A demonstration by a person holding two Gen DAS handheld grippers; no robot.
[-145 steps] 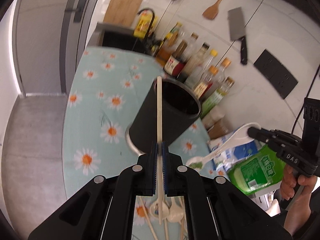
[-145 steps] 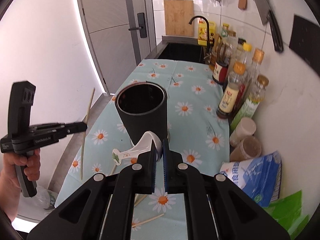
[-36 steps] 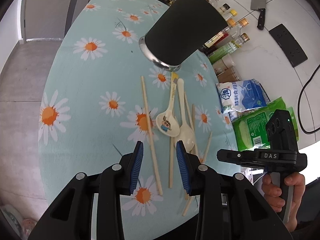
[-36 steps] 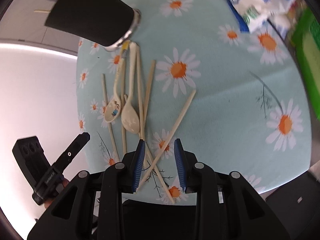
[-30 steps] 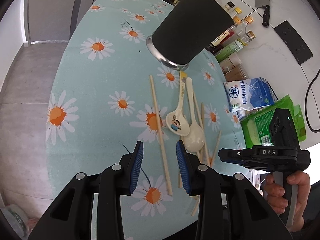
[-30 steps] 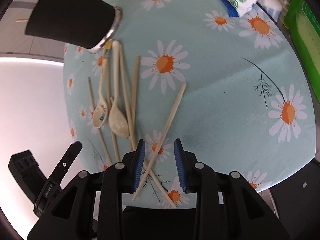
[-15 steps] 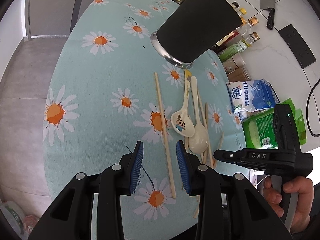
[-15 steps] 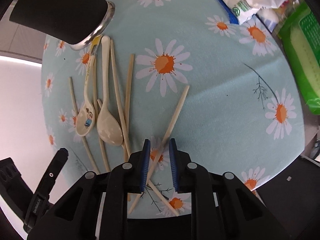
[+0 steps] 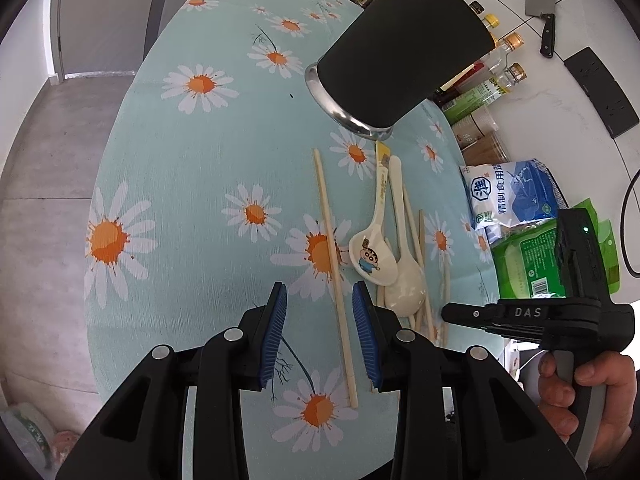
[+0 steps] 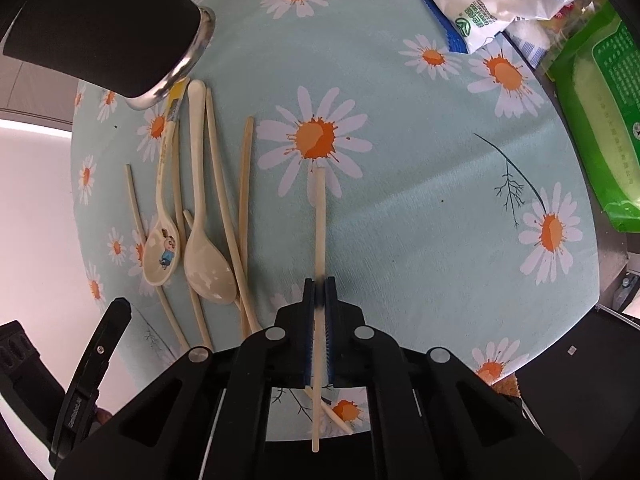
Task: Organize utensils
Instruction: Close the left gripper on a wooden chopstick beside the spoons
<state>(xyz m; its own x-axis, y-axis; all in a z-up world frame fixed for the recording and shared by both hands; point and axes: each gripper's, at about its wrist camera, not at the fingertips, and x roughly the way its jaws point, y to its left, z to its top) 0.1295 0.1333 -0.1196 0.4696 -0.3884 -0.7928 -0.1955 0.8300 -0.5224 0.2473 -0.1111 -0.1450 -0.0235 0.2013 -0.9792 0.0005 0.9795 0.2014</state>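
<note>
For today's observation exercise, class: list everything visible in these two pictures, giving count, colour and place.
holder: one, black, steel rim, on tablecloth.
spoons: two, cartoon spoon and plain cream spoon, below holder.
loose chopsticks: several, pale wood, around spoons.
held chopstick: one, pale wood.
tablecloth: one, pale blue, daisies.
bags: white-blue bag, green bag, table edge.
bottles: several, by wall.
cleaver: one, on wall.
left gripper: open, above a chopstick.
right gripper: shut on held chopstick.
hand: holds right gripper.
</note>
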